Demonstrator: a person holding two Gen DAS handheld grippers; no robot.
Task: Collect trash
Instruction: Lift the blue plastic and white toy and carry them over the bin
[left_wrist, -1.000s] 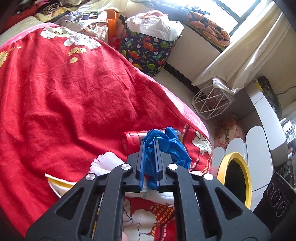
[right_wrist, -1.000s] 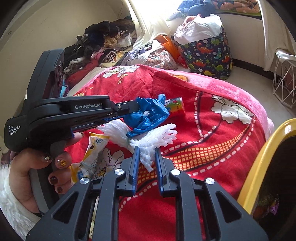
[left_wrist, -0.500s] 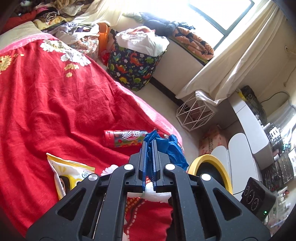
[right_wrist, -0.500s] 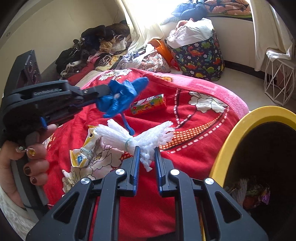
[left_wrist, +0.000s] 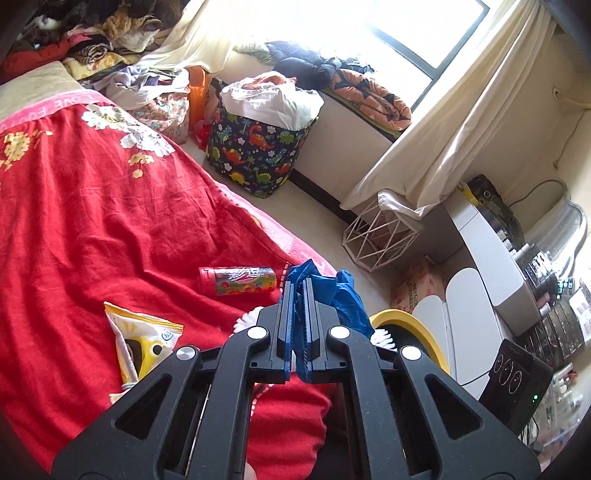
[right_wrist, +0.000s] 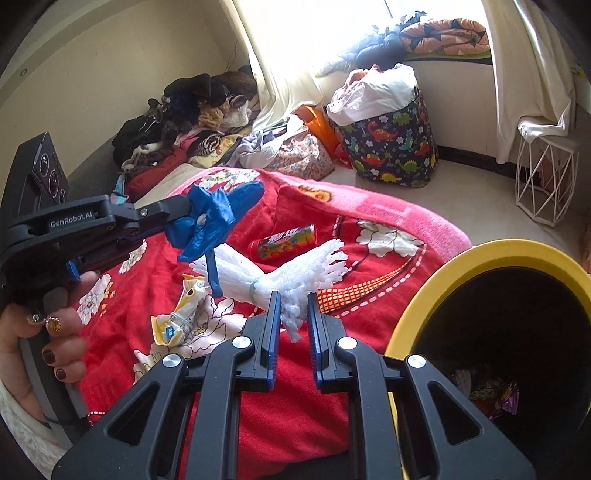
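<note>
My left gripper (left_wrist: 299, 291) is shut on a crumpled blue plastic glove (left_wrist: 340, 295), held up above the red blanket; from the right wrist view the same glove (right_wrist: 214, 221) hangs from the left gripper (right_wrist: 184, 208) at the left. My right gripper (right_wrist: 290, 306) is shut on a white foam net bundle (right_wrist: 280, 275) tied with a green band, lifted off the bed. A red candy tube (left_wrist: 238, 280) (right_wrist: 284, 242) and a yellow snack bag (left_wrist: 144, 343) (right_wrist: 181, 314) lie on the blanket. The yellow-rimmed bin (right_wrist: 491, 251) stands at the right, its rim (left_wrist: 406, 319) just beyond the glove.
The red flowered blanket (left_wrist: 92, 229) covers the bed. A dinosaur-print bag (left_wrist: 258, 151), a white wire basket (left_wrist: 376, 236), piled clothes (right_wrist: 192, 122) and a cardboard box (left_wrist: 417, 284) sit around the floor. A hand (right_wrist: 37, 343) holds the left gripper's handle.
Both grippers have risen and swung right toward the yellow bin, carrying the blue glove and the white foam net off the bed. The bin's opening now fills more of the right wrist view.
</note>
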